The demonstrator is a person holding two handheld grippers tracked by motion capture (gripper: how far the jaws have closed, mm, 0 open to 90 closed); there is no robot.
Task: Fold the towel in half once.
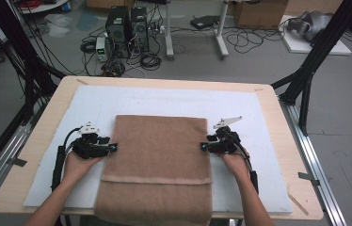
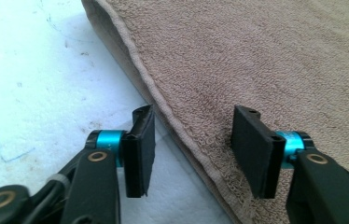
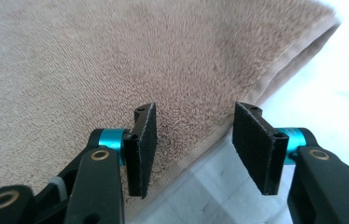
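Note:
A folded brown towel [image 1: 157,165] lies on the white mat, its near end hanging over the table's front edge. My left gripper [image 1: 114,147] is at the towel's left edge, open. In the left gripper view the hemmed edge of the towel [image 2: 266,70] runs between the two pads of the left gripper [image 2: 193,151]: one pad over the mat, one over the cloth. My right gripper [image 1: 203,147] is open at the towel's right edge. In the right gripper view the towel [image 3: 116,60] edge likewise passes between the spread pads of the right gripper [image 3: 196,149].
The white foam mat [image 1: 259,141] covers most of the wooden table [image 1: 277,113]. Black frame poles stand at both back corners. Computers and cables lie on the floor beyond the table's far edge.

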